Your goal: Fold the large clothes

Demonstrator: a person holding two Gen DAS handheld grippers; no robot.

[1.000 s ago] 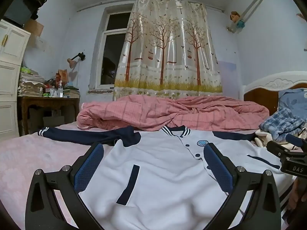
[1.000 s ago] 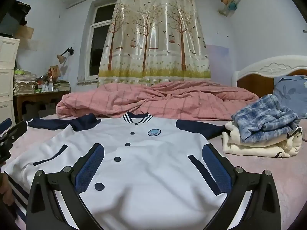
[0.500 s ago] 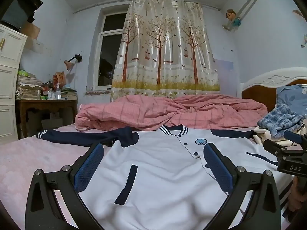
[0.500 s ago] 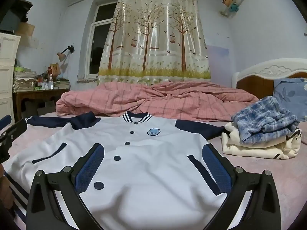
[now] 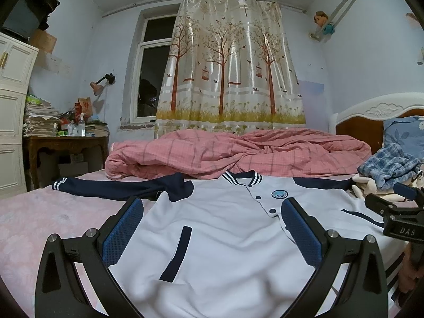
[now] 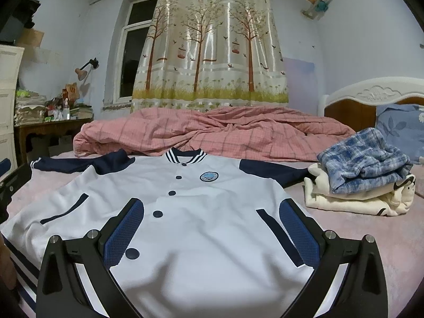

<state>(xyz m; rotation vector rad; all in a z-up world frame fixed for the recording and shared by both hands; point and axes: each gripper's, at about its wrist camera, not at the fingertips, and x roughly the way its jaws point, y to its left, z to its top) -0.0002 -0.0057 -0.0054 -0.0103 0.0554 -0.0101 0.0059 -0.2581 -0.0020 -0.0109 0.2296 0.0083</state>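
A white baseball jacket (image 5: pixel 225 228) with navy sleeves, navy buttons and a striped collar lies flat, front up, on the pink bed; it also shows in the right wrist view (image 6: pixel 212 212). Its left sleeve (image 5: pixel 114 186) stretches out to the left. My left gripper (image 5: pixel 212 228) is open and empty, just above the jacket's lower left part. My right gripper (image 6: pixel 212 228) is open and empty, just above the lower right part. The right gripper's body also shows at the right edge of the left wrist view (image 5: pixel 397 212).
A rumpled pink checked quilt (image 6: pixel 212 132) lies behind the jacket. A pile of folded clothes, blue plaid on cream (image 6: pixel 363 175), sits on the bed to the right. A headboard (image 6: pixel 371 98) and blue pillow stand far right. A cluttered wooden desk (image 5: pixel 63 143) stands left.
Both grippers have sunk and tilted slightly, so the room sits a little higher in view. The jacket has not moved and both grippers stay open.
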